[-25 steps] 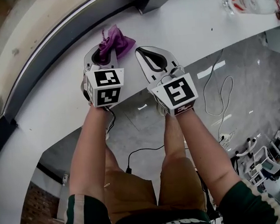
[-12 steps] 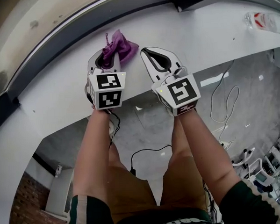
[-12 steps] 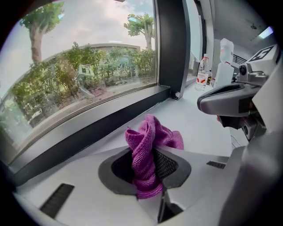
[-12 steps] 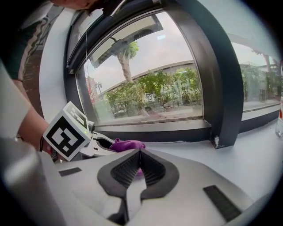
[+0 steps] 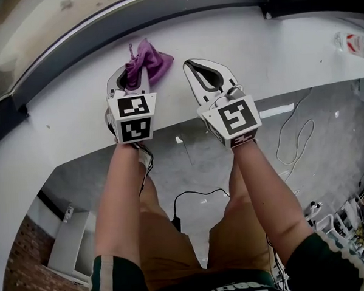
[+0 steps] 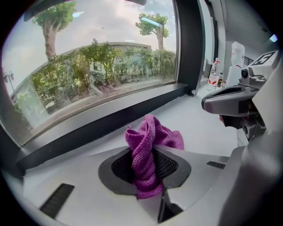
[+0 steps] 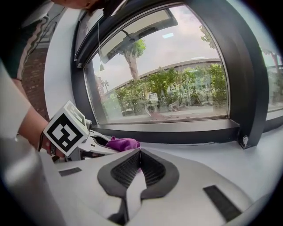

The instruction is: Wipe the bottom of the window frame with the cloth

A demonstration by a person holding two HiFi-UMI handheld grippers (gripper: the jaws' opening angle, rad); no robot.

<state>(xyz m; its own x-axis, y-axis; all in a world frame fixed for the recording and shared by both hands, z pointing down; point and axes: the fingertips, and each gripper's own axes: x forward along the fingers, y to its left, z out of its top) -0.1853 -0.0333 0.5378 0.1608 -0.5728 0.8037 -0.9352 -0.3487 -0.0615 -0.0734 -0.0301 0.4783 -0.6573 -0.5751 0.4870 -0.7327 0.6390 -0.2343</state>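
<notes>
The left claw (image 5: 128, 76) pinches a crumpled purple cloth (image 5: 148, 57) over the white window ledge (image 5: 225, 36), near the dark window frame (image 6: 110, 120). The right claw (image 5: 190, 65) is pressed together, holding nothing.

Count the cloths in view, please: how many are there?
1. The purple cloth is pinched in the fingers of the left gripper, over the white sill. No other cloth shows.

Reaches both bare forearms (image 5: 121, 200) forward, side by side, a gripper in each hand. Pinches a bunched purple cloth (image 5: 148, 58) between the jaws of the left gripper (image 5: 132, 74). Holds the right gripper (image 5: 193, 63) just to its right, jaws pressed together with nothing between them.
</notes>
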